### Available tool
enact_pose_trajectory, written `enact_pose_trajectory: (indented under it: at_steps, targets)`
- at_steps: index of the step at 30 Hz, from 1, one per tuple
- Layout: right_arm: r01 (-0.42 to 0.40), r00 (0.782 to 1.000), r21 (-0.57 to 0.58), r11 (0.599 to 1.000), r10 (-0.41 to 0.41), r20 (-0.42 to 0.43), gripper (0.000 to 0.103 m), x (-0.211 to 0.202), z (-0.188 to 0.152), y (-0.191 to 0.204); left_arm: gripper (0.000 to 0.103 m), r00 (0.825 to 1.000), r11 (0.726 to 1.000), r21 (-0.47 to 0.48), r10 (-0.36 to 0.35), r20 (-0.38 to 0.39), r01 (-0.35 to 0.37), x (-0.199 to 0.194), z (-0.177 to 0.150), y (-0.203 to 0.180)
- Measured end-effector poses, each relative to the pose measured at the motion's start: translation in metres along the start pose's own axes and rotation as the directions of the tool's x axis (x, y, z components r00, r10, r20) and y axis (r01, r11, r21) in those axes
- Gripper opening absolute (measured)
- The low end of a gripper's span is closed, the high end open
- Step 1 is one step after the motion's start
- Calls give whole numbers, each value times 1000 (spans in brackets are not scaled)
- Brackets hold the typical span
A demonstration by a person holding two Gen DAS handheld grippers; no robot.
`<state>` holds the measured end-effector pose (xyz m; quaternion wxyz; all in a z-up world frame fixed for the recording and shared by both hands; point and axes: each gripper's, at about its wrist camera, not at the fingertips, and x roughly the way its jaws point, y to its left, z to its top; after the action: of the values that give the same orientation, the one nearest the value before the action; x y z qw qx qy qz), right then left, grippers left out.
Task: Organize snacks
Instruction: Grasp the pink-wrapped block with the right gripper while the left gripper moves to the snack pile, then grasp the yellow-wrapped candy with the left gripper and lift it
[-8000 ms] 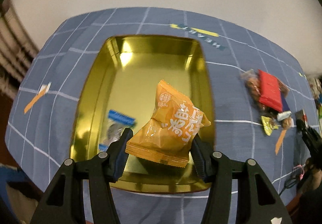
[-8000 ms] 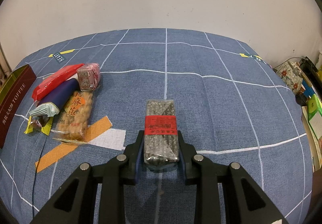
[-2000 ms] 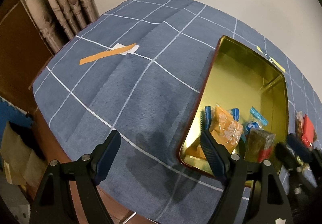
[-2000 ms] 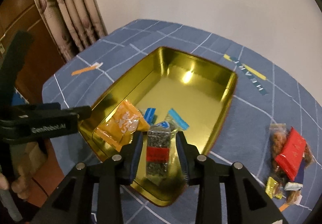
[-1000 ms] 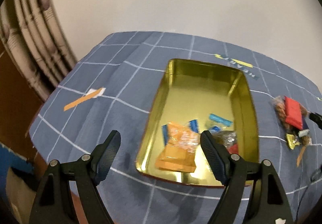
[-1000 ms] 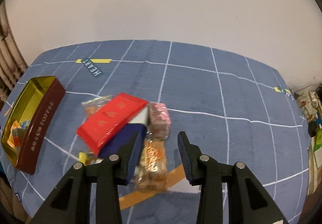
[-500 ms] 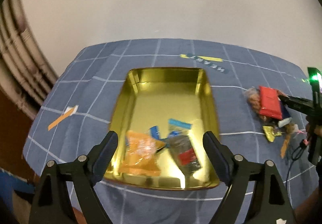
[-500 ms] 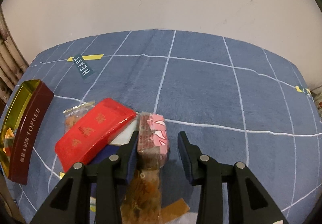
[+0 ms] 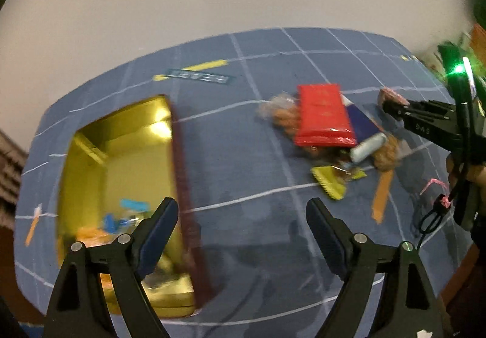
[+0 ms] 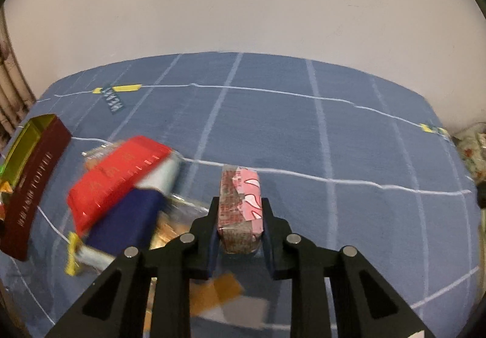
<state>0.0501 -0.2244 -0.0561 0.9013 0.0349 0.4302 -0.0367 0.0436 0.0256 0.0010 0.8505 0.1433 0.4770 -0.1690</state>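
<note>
My right gripper [image 10: 240,216] is shut on a pink wrapped snack block [image 10: 240,210] and holds it just above the blue cloth; it also shows in the left wrist view [image 9: 391,99]. My left gripper [image 9: 241,222] is open and empty over bare cloth, right of the gold tin [image 9: 91,155]. The tin holds an orange packet [image 9: 91,236] and blue-wrapped candies [image 9: 130,204]. A pile of snacks lies to the right: a red packet [image 9: 322,113], a dark blue packet [image 9: 361,122] and a yellow wrapper [image 9: 329,183].
The tin's dark red side [image 10: 33,186] stands at the left of the right wrist view, with the red packet [image 10: 118,174] beside it. Orange tape strips [image 9: 381,195] lie on the cloth. The table's front edge is close below my left gripper. Clutter [image 10: 470,149] sits beyond the right edge.
My right gripper has closed on the pink block and lifted it from the pile. My left gripper has swung right, from over the tin to the cloth beside it.
</note>
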Motion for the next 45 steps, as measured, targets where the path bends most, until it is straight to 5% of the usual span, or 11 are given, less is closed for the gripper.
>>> enact_pose_trajectory:
  at_steps: [5,12,21,25,45]
  targets:
    - [35,999,69,997,-37,29,24,-15,-25,-26,84,996,994,64,-85,-32,86,20,1,-24]
    - [47,998,198,979,-54,32,24,-22,-53,-57,68,992,981,148,-122,-26,125,32,8,-48]
    - [49,997,180,983,-58,44,24,-24,-63,-56,53,988,955,252,-151,-43,157,45,20,-74]
    - [47,998,184,982,-56,43,25,-24,-63,-58,46,976,948,231,-204,-81,217,54,27,-75]
    - [56,997,169,984,-64,39,26,-24,-63,-56,39,970,942,239,-209,-128,235,72,33,-96]
